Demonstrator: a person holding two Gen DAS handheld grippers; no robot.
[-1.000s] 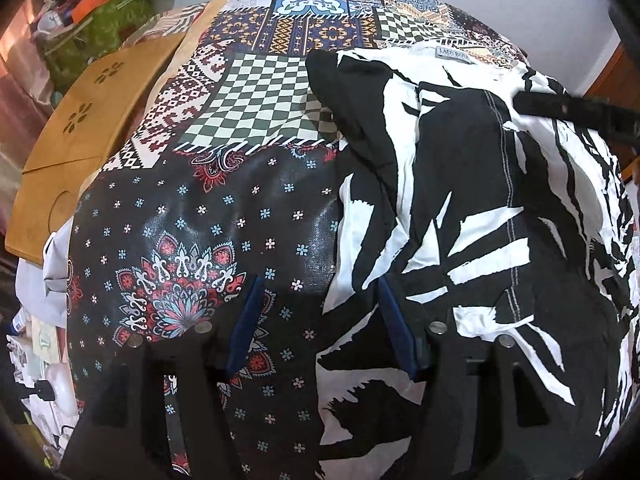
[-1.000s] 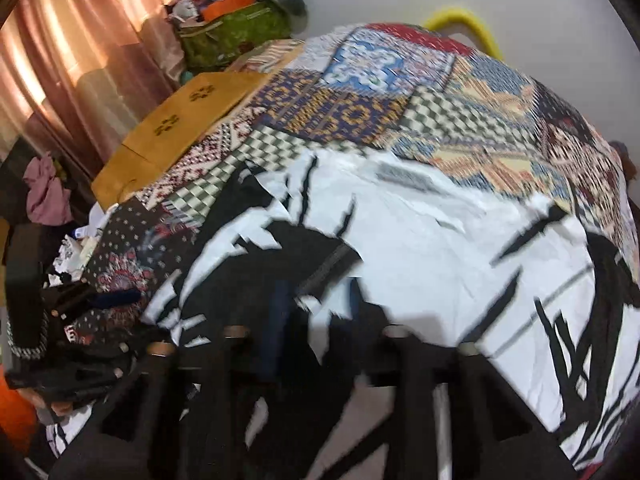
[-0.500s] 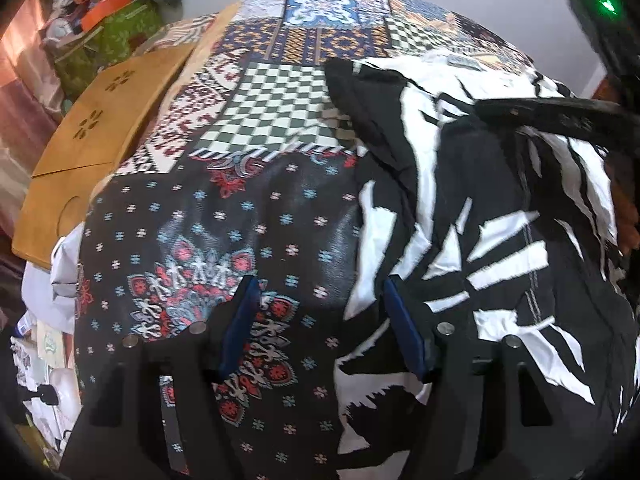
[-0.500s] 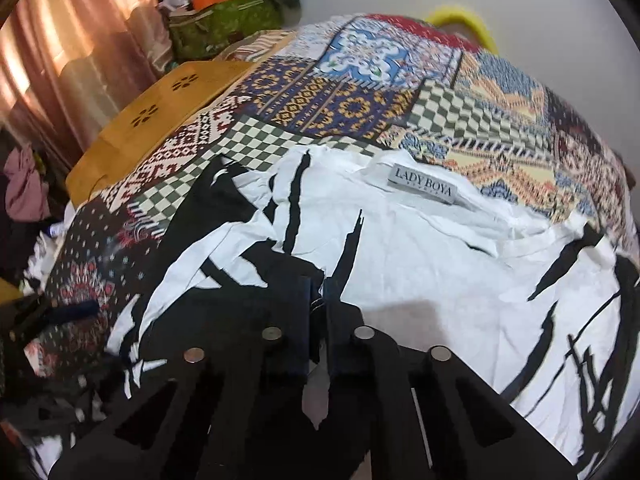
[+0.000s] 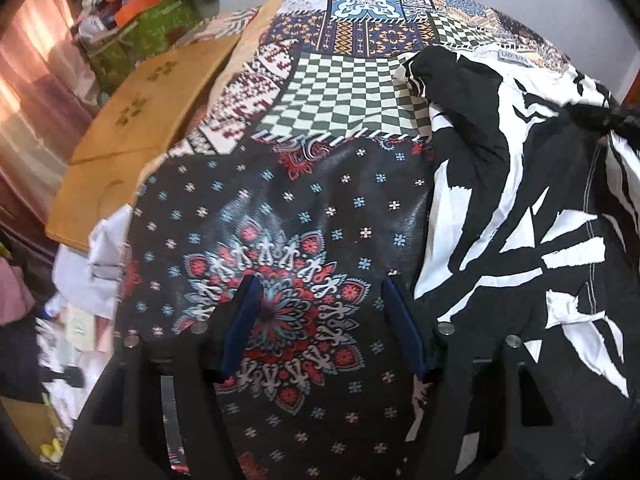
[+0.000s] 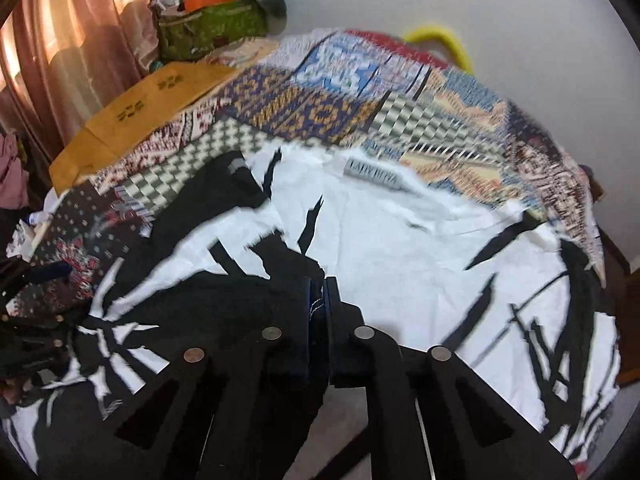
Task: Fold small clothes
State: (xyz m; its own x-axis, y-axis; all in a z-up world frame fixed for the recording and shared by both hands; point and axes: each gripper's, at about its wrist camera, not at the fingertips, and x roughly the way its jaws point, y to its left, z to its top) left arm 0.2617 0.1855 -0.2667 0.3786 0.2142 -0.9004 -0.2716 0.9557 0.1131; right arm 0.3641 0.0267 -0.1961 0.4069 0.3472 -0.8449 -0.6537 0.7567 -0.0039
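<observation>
A black-and-white patterned garment (image 5: 520, 200) lies on the patchwork tablecloth (image 5: 340, 100), with a grey neck label at its far edge (image 6: 372, 172). My left gripper (image 5: 320, 300) is open and empty over the dark flowered patch, just left of the garment's edge. My right gripper (image 6: 318, 304) is shut on a fold of the garment (image 6: 400, 260) and holds it lifted a little. The right gripper's arm shows at the right edge of the left wrist view (image 5: 608, 120).
A wooden board (image 5: 140, 120) leans at the table's left edge. A green bag with clutter (image 6: 212, 28) stands behind it by pink curtains (image 6: 60, 60). A yellow hoop (image 6: 440, 40) sits at the far edge by the white wall. Loose papers lie low at left (image 5: 80, 300).
My right gripper closed on the garment's fold and pulled it. My left gripper shifted left off the garment's edge and stayed open.
</observation>
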